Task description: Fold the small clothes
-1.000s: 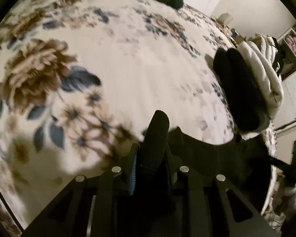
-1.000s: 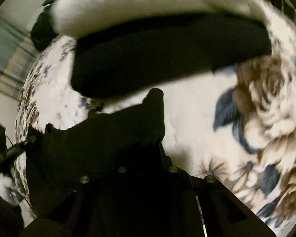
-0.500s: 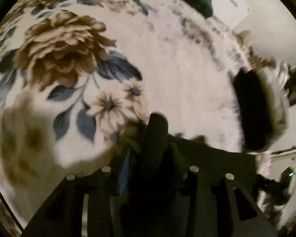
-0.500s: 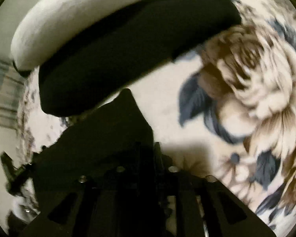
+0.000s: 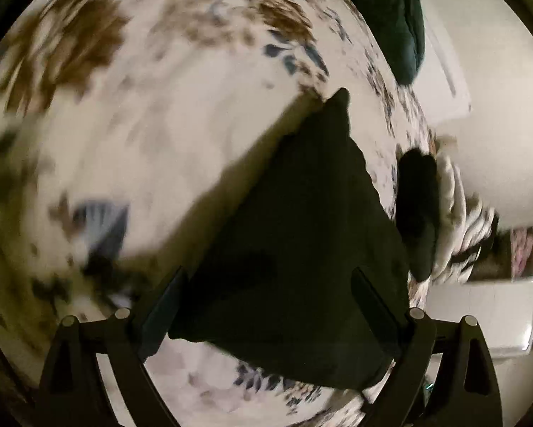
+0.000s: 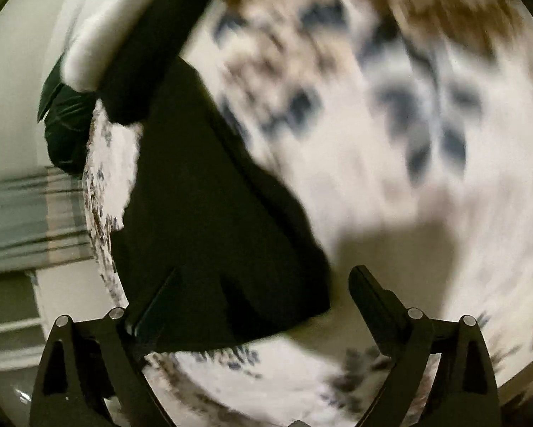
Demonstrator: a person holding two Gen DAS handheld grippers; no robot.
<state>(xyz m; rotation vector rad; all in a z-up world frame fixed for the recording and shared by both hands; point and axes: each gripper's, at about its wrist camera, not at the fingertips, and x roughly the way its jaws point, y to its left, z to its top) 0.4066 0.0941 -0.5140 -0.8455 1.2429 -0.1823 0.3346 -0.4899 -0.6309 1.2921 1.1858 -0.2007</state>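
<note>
A black garment [image 5: 302, 249] lies folded flat on the floral blanket [image 5: 159, 124], in a rough triangle. My left gripper [image 5: 266, 299] is open, its fingers [image 5: 159, 313] spread just above the garment's near edge, holding nothing. In the right wrist view the same black garment [image 6: 202, 220] lies left of centre. My right gripper [image 6: 262, 295] is open over its near corner and is empty. Both views are blurred by motion.
A stack of folded clothes, black [image 5: 417, 206] and white [image 5: 451, 213], lies at the blanket's right edge; it also shows in the right wrist view [image 6: 117, 35]. A dark green cushion [image 5: 390, 10] lies at the far end. A white cabinet [image 5: 479, 313] stands beyond the bed.
Both grippers have opened and let go of the black garment, which now lies flat on the blanket. Both have pulled back and turned.
</note>
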